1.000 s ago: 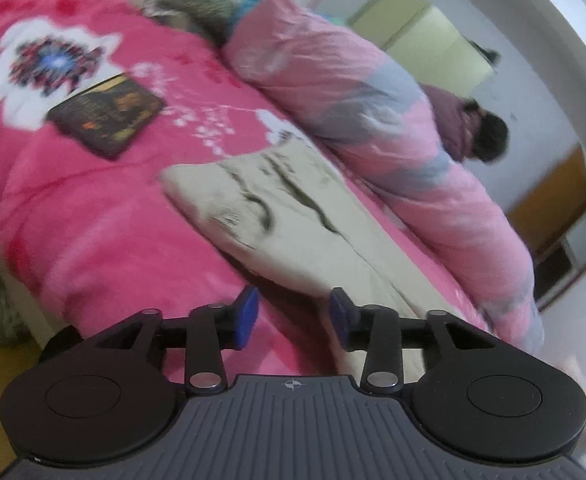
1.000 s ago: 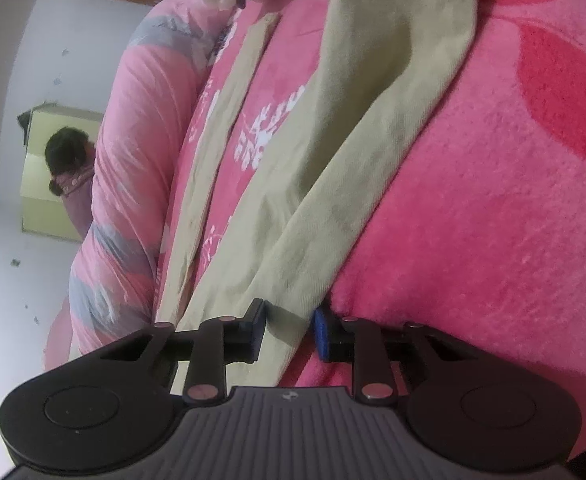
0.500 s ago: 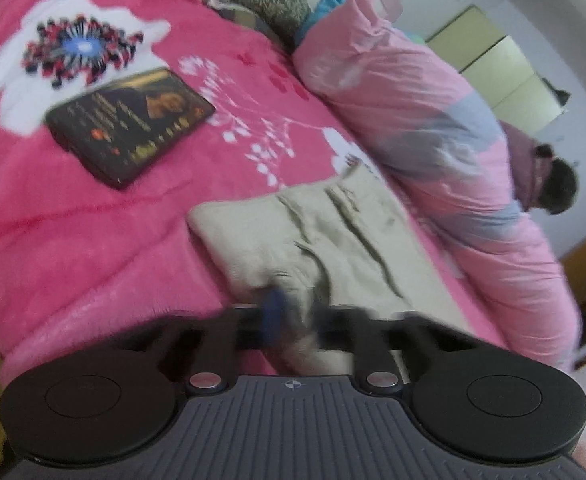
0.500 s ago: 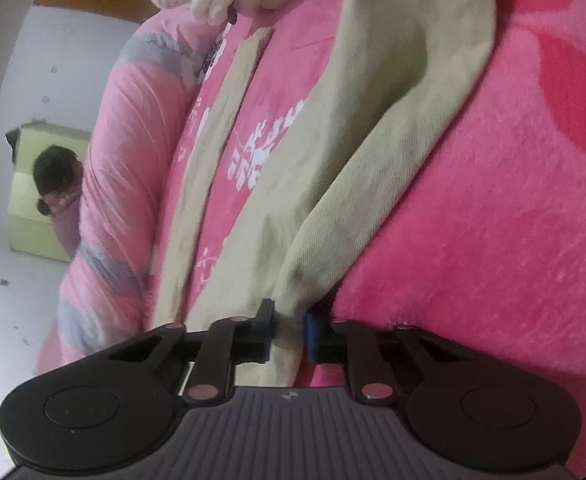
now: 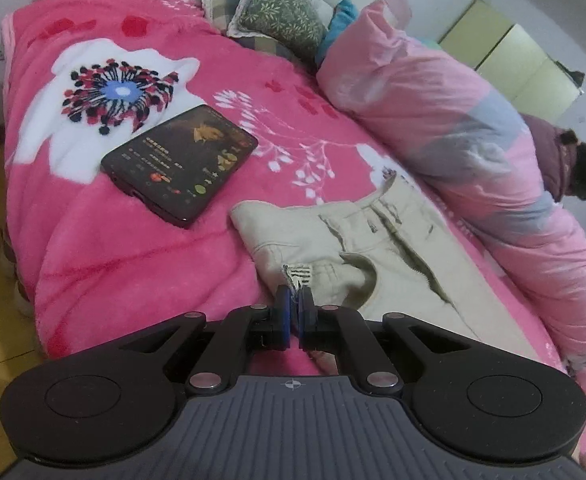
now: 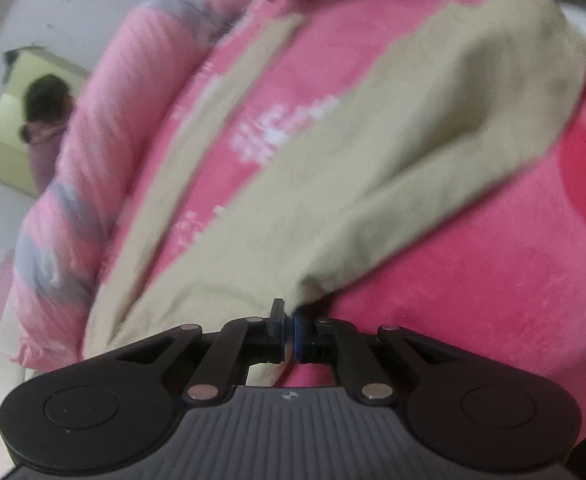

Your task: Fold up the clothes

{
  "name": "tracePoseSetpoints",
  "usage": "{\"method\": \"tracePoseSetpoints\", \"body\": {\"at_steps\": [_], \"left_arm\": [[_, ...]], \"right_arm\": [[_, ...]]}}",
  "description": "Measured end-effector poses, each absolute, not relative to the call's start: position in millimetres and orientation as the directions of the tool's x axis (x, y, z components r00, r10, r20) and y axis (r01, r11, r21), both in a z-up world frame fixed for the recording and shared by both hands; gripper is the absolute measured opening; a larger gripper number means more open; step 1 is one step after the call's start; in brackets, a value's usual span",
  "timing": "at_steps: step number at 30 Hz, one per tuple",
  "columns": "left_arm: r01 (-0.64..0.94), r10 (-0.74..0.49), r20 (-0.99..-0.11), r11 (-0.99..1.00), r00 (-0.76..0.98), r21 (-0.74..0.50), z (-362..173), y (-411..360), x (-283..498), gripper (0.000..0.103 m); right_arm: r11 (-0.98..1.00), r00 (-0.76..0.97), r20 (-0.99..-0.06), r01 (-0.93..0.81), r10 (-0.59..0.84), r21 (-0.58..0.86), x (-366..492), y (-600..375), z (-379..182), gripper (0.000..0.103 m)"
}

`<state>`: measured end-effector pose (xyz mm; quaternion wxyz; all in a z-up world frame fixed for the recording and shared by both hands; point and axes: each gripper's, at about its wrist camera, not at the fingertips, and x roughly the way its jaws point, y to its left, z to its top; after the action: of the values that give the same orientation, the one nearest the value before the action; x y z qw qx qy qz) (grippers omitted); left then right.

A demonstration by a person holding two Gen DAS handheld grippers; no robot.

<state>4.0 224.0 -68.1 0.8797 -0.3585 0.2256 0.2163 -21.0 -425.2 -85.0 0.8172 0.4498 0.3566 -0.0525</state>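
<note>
Trousers, beige cotton, long-legged [image 5: 377, 252]: spread across the pink plush blanket [image 5: 133, 264] of the bed, waistband toward the near edge beside the dark-screened smartphone [image 5: 181, 162], legs running along the rolled pink-and-grey quilt [image 5: 453, 128].

Left tongs [image 5: 293, 312]: pressed together, pinching the waistband corner by its striped tag.

Right tongs [image 6: 289, 334]: jaws closing to a near-shut pinch on a leg hem [image 6: 305, 292], cloth between the pads.

Risks, judged: both grips take only a thin edge, so fabric may slip out when lifted; a dragged waistband could nudge the smartphone; uneven pull would leave a crooked fold.

Writing: tag stripes and phone-screen text present, neither legible. No brand readable.
</note>
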Motion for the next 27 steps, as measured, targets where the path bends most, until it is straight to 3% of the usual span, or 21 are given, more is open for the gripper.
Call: {"method": "tracePoseSetpoints", "body": {"at_steps": [2,5,10,14,18,22,27], "left_arm": [[-0.541,0.227,-0.553,0.668,0.802,-0.511,-69.5,222.5,5.6,0.003],[-0.543,0.229,-0.557,0.676,0.798,-0.499,-71.7,221.7,4.6,0.011],[-0.56,0.27,-0.548,0.678,0.792,-0.475,-61.2,218.8,-13.8,0.024],[-0.588,0.356,-0.507,0.686,0.785,-0.429,-45.7,210.6,-30.1,0.025],[-0.549,0.37,-0.43,0.713,0.823,-0.436,-25.8,196.4,-38.1,0.025],[-0.414,0.236,-0.403,0.794,0.884,-0.445,-12.9,165.0,-21.7,0.029],[-0.21,-0.017,-0.449,0.867,0.894,-0.452,-27.3,100.1,13.8,0.029]], "right_arm": [[0.62,0.745,-0.62,0.37,0.247,0.692,-20.4,-424.2,-78.0,0.004],[0.638,0.677,-0.685,0.407,0.27,0.654,-17.9,-425.5,-95.9,0.006],[0.57,0.705,-0.63,0.386,0.325,0.725,-41.1,-441.8,-100.8,0.014],[0.555,0.705,-0.628,0.393,0.329,0.733,-57.3,-452.9,-93.6,0.019],[0.629,0.73,-0.65,0.409,0.21,0.662,-83.5,-462.4,-72.3,0.021],[0.632,0.81,-0.585,0.428,0.05,0.646,-109.3,-491.3,-55.5,0.024],[0.552,0.815,-0.571,0.524,-0.103,0.649,-114.6,-533.6,-62.4,0.034]]}}
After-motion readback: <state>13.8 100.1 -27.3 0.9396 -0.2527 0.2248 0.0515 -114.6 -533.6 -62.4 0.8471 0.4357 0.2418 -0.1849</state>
